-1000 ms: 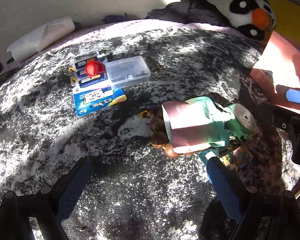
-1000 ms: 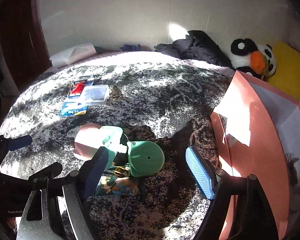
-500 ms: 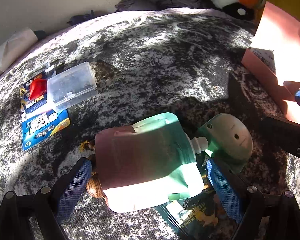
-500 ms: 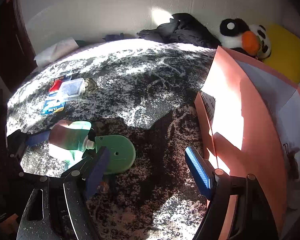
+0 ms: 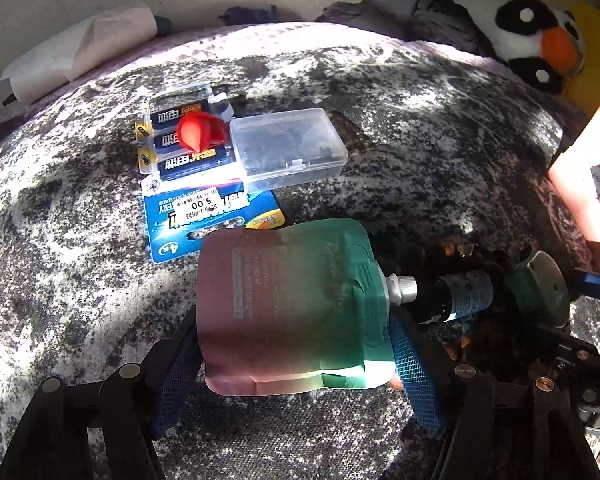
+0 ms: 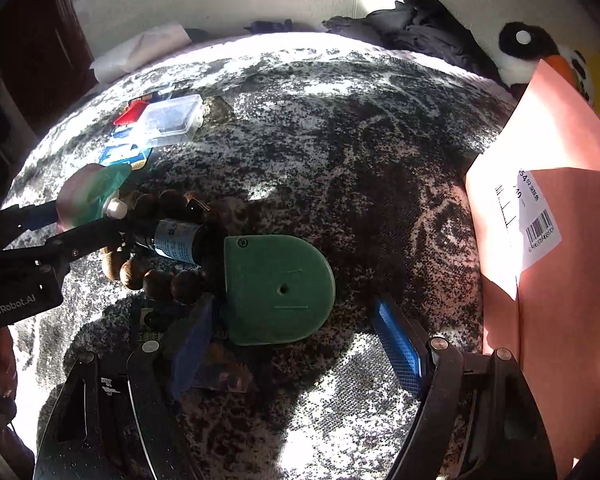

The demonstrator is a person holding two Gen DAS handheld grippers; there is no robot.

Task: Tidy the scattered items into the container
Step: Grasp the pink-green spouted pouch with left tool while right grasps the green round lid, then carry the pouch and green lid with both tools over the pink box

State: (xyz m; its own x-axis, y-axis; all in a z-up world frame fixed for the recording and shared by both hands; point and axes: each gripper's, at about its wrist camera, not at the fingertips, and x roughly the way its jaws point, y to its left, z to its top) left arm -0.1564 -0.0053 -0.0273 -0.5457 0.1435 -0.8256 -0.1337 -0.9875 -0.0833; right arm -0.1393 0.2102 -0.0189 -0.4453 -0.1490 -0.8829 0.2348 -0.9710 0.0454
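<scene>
My left gripper [image 5: 296, 372] is shut on a pink-and-green spout pouch [image 5: 288, 304] and holds it just above the bed; the pouch also shows in the right wrist view [image 6: 92, 196]. My right gripper [image 6: 296, 344] is open around a green D-shaped plastic piece [image 6: 276, 288]. A small dark bottle with a blue label [image 6: 176, 240] and a brown bead bracelet [image 6: 148, 276] lie beside it. A battery pack [image 5: 192, 160], a red cap [image 5: 198, 132] and a clear plastic case [image 5: 288, 148] lie farther back. The pink box [image 6: 552, 240] stands at the right.
The items lie on a grey mottled bedspread [image 6: 340, 140]. A penguin plush [image 5: 540, 44], dark clothes [image 5: 420, 8] and a white folded cloth [image 5: 80, 52] lie along the wall. A snack packet [image 6: 220, 376] lies under my right gripper.
My left gripper has closed on the pouch and lifted it, uncovering the dark bottle and beads. My right gripper has moved closer to the green piece.
</scene>
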